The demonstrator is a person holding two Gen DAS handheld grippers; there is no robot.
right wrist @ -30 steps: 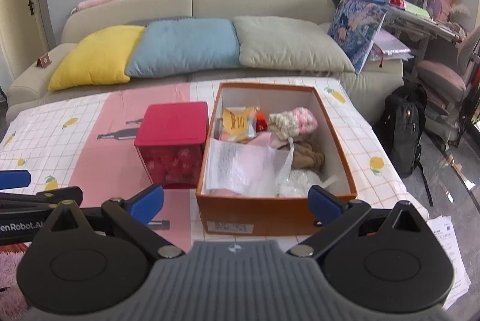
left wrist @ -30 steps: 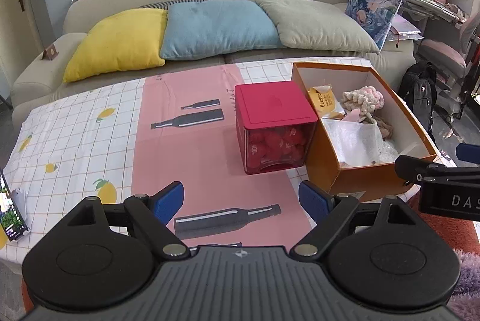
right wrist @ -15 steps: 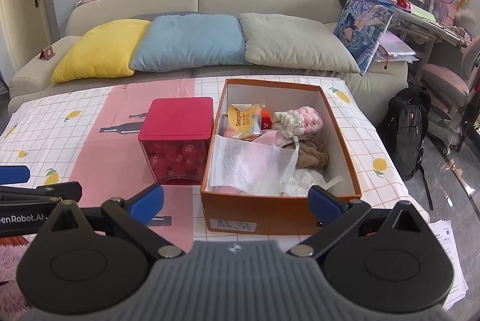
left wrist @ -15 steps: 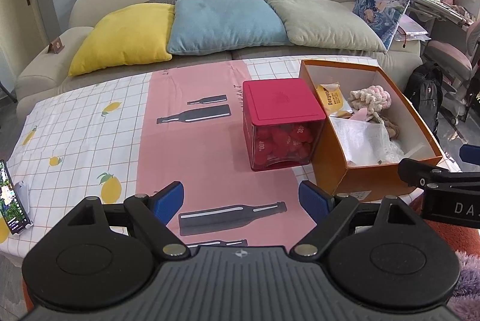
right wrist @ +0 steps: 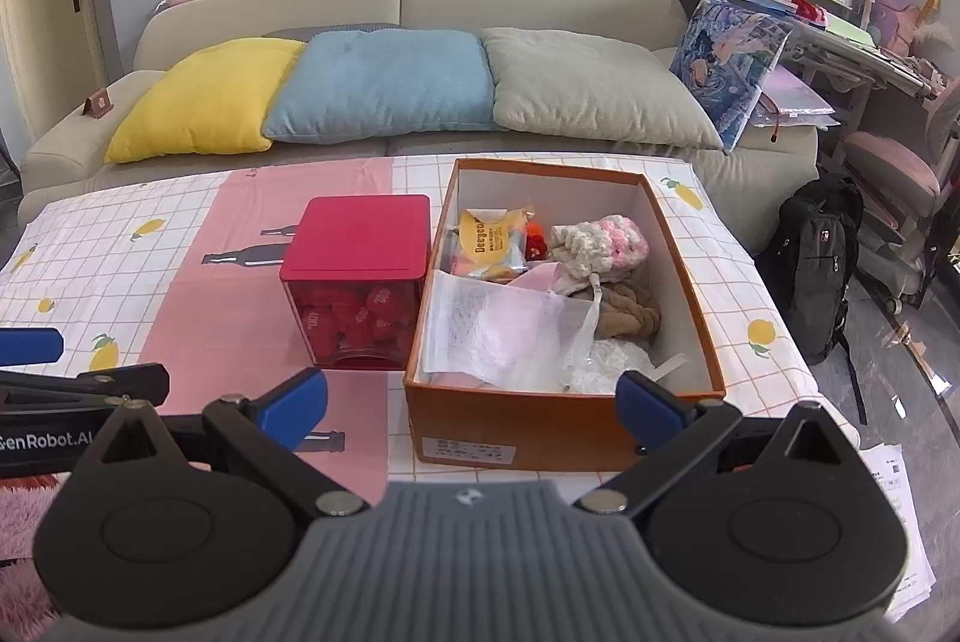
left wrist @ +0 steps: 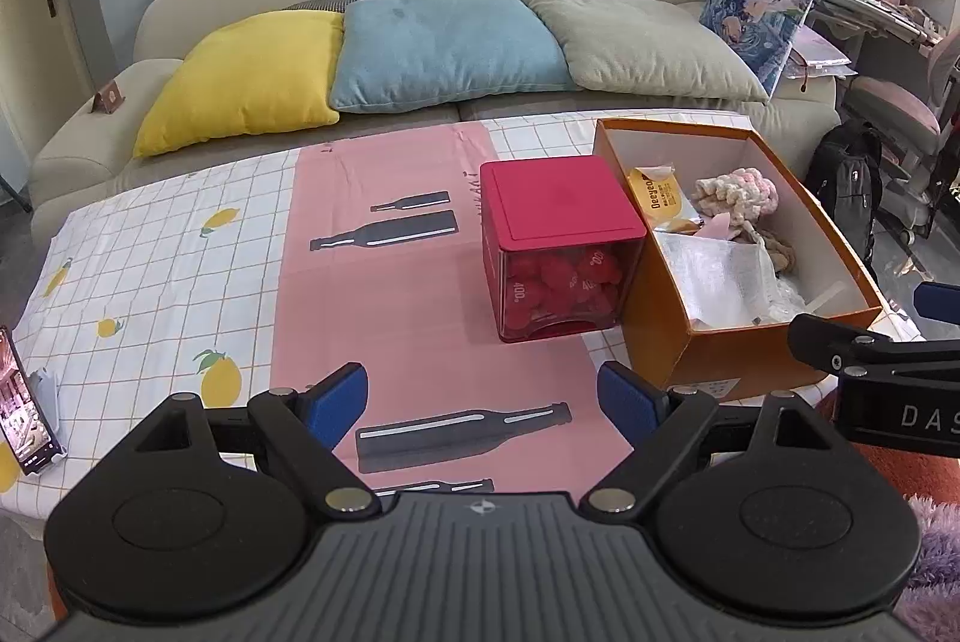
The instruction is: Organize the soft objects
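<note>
Box (right wrist: 522, 432) (orange) lies just beyond right gripper (right wrist: 471, 402), jaws apart.

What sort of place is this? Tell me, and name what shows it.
Most likely a home living room: a beige sofa with a yellow cushion, a table under a lemon-print cloth, and a cluttered desk at the side.

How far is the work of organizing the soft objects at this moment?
Done: nothing clearly; the knitted pink-and-cream piece, brown yarn and plastic bags lie jumbled in the orange box. The red container beside it is closed. In hand: nothing; the left gripper and right gripper are open and empty, short of the box. Left: apparently all the sorting.
</note>
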